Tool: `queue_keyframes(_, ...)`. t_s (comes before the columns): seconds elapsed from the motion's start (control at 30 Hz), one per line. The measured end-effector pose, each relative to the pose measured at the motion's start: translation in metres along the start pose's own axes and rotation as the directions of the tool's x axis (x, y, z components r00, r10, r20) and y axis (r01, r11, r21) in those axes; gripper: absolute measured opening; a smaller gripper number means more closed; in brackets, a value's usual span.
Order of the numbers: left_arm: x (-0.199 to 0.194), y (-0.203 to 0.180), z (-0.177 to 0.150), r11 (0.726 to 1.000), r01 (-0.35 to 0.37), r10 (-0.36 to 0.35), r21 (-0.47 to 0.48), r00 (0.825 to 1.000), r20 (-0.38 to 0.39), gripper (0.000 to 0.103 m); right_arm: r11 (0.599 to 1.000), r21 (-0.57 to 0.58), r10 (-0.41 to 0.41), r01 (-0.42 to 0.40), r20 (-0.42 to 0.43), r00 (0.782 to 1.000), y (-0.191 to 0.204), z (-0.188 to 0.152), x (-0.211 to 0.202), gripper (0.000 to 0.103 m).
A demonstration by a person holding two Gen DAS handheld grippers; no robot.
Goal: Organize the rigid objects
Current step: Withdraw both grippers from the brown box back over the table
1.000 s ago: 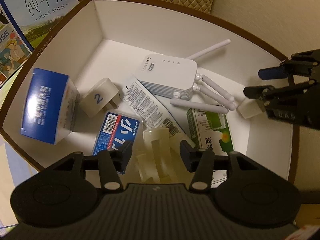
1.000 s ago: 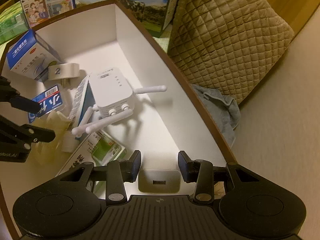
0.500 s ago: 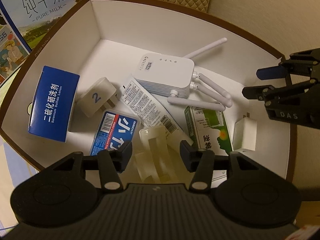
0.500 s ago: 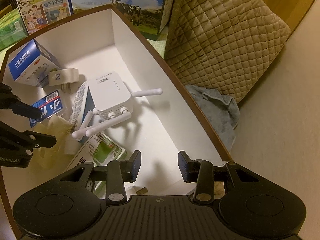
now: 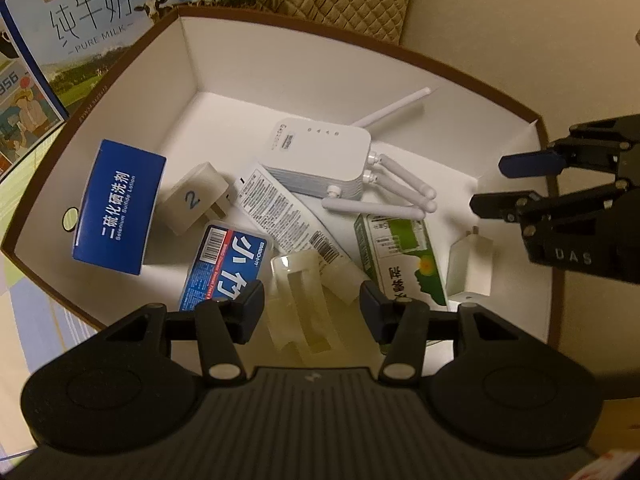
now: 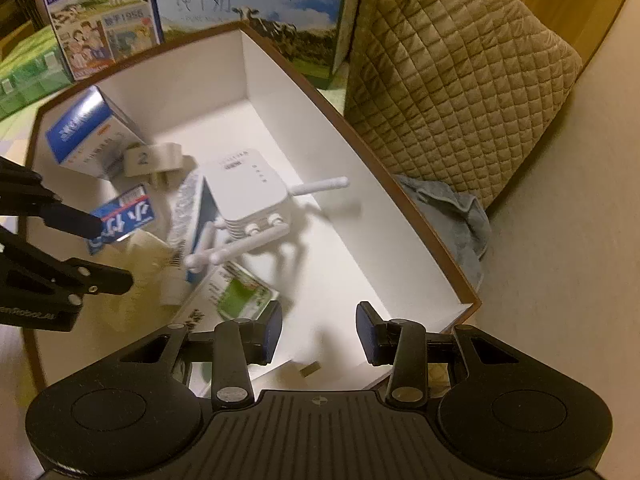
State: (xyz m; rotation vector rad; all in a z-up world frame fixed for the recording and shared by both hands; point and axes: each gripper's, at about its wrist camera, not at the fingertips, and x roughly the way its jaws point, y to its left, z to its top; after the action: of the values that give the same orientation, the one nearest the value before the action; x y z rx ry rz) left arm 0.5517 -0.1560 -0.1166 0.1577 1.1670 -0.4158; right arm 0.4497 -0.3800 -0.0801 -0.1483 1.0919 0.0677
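both grippers, left gripper and right gripper, hover with fingers parted and empty over a white box holding a wifi extender.

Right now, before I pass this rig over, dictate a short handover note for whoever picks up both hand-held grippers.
Left hand-held gripper: open, empty, above the translucent holder.
Right hand-held gripper: open, empty, near the white charger.
In the box: router, blue carton, plug marked 2, tube, blue pack, green carton, all loosely piled.
Done: these are boxed.
Left: probably straightening the pile; no loose small item shows outside.
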Motion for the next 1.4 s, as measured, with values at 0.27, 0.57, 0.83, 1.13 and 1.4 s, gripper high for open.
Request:
queue_keyframes(0.27,-0.029,-0.004,-0.007,1.0,0.027,-0.028,0.008,0.998,0.05,0.048,0.999,0.017,0.043,-0.044,0.06,0.997,0.012,-0.01,-0.032,0.038)
queue_keyframes(0.57,-0.069,-0.004,-0.02,0.999,0.05,-0.05,0.004,0.991,0.122,0.048,0.996,0.056,0.067,-0.076,0.139,0.988,0.027,-0.024,-0.07,0.038)
queue_keyframes(0.83,-0.108,0.001,-0.043,0.998,0.058,-0.057,0.001,0.98,0.19,0.048,0.99,0.096,0.08,-0.1,0.194,0.978,0.042,-0.04,-0.101,0.039)
queue_keyframes(1.13,-0.14,0.016,-0.087,0.998,0.062,-0.058,-0.012,0.974,0.22,0.049,0.986,0.092,0.114,-0.137,0.224,0.968,0.074,-0.059,-0.123,0.039)
queue_keyframes(1.4,-0.165,0.04,-0.129,0.998,0.038,-0.026,-0.047,0.972,0.234,0.049,0.976,0.112,0.153,-0.185,0.251,0.956,0.105,-0.077,-0.136,0.039)
